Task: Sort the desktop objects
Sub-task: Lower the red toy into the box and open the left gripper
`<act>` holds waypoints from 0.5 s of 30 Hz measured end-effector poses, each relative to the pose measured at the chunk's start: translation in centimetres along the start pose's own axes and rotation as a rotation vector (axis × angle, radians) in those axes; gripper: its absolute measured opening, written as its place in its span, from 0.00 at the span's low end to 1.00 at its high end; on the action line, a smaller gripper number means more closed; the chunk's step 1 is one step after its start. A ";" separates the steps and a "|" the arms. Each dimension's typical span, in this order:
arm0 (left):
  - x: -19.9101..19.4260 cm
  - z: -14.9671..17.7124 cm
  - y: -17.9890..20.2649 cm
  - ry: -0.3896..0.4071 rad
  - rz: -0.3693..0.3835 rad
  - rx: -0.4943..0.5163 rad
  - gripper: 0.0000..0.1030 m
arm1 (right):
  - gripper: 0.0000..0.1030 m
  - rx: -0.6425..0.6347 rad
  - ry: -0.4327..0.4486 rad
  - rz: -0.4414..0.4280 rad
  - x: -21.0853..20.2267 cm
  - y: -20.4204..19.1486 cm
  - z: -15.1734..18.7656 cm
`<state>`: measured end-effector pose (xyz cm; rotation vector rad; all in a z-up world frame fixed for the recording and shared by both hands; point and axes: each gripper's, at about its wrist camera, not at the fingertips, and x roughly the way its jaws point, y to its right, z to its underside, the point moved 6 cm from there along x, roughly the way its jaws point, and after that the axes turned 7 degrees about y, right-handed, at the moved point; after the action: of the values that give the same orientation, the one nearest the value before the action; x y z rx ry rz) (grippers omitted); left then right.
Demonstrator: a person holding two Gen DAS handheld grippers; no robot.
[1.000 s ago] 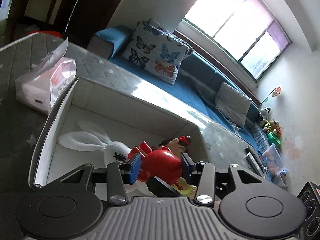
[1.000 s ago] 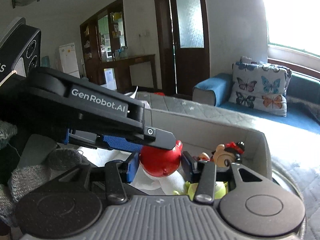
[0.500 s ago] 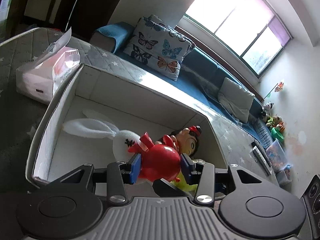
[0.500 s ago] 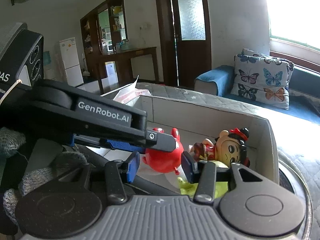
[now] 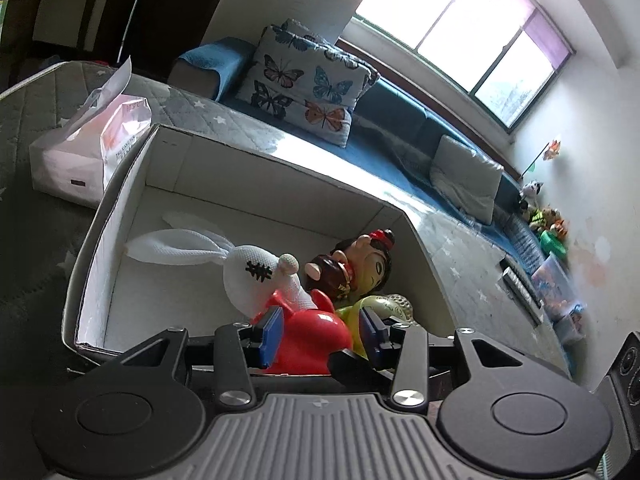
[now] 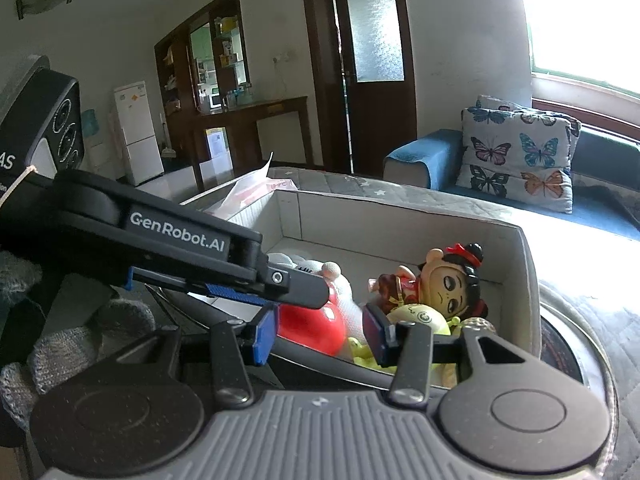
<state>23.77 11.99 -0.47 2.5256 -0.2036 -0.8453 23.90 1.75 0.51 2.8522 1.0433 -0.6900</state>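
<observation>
A white cardboard box (image 5: 256,168) (image 6: 400,212) holds a white rabbit doll (image 5: 244,268), a dark-haired figurine (image 5: 372,264) (image 6: 448,284) and a yellow-green toy (image 5: 376,306) (image 6: 416,316). My left gripper (image 5: 322,334) is over the box's near edge. A red round toy (image 5: 310,340) (image 6: 312,324) sits between its blue pads; the left pad (image 5: 271,334) touches it, the right pad stands apart from it. In the right wrist view the left gripper's finger (image 6: 256,280) rests on top of the red toy. My right gripper (image 6: 320,336) is open just behind it, holding nothing.
A pink and white tissue pack (image 5: 92,148) lies left of the box on the grey star-patterned cover (image 5: 36,112). A blue sofa with a butterfly cushion (image 5: 308,84) is behind. A black speaker (image 5: 624,372) stands at the right edge.
My left gripper has lowered the red toy into the box beside the rabbit doll and its jaws have widened. The right gripper stayed open close behind.
</observation>
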 end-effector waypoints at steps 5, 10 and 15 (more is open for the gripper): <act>0.0 -0.1 0.1 -0.009 -0.006 -0.002 0.43 | 0.46 0.000 0.003 0.002 -0.4 -0.1 0.1; -0.4 0.0 0.2 -0.007 -0.015 -0.005 0.43 | 0.52 0.006 0.018 0.010 -1.4 -0.2 0.0; -1.8 0.2 0.6 0.017 -0.025 0.003 0.43 | 0.61 0.018 0.031 0.018 -2.5 -0.5 0.2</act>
<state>22.26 11.87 0.60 2.5421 -0.1688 -0.8330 21.77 0.60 1.42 2.8929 1.0197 -0.6601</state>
